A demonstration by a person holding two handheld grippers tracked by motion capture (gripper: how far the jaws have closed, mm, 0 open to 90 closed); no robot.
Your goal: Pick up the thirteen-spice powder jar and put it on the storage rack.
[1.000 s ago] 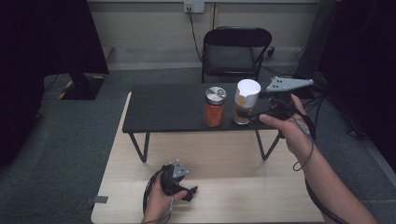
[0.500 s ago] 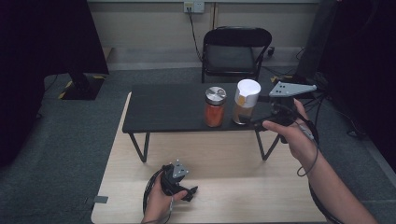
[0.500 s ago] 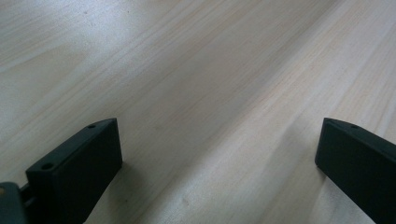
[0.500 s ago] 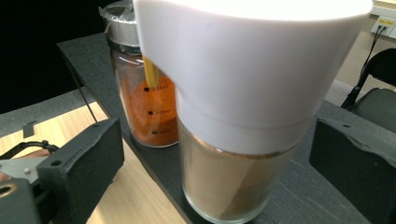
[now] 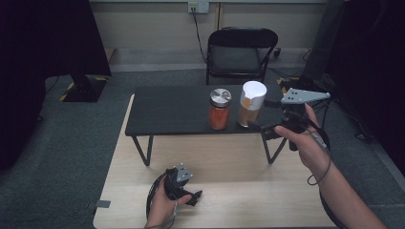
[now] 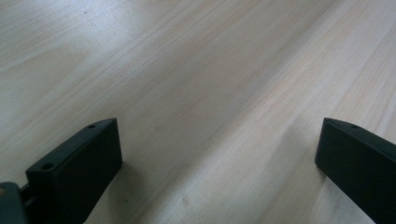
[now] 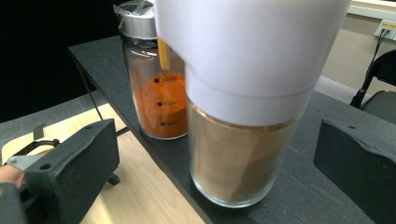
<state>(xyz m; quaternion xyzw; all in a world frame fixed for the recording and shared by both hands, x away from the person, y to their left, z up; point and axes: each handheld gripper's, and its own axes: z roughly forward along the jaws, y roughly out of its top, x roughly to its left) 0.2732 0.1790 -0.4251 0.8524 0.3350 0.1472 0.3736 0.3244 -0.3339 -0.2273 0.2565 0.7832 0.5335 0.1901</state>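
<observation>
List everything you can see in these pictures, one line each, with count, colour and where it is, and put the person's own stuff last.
White-lidded jar: one, clear glass with brown powder, right end of the black table, between the right gripper's open jaws but untouched.
Metal-lidded jar: one, clear glass with orange powder, just left of the white-lidded jar.
Black table: one, low, dark top on thin legs, standing on the wooden surface.
Wooden surface: one, pale wood, nearest the person.
Folding chair: one, black, behind the black table.
Wall socket: one, pale, on the far wall, cable plugged in.
Left gripper: one, black, resting low on the wooden surface, jaws apart.
Right gripper: one, black with grey plate, at the black table's right end.
</observation>
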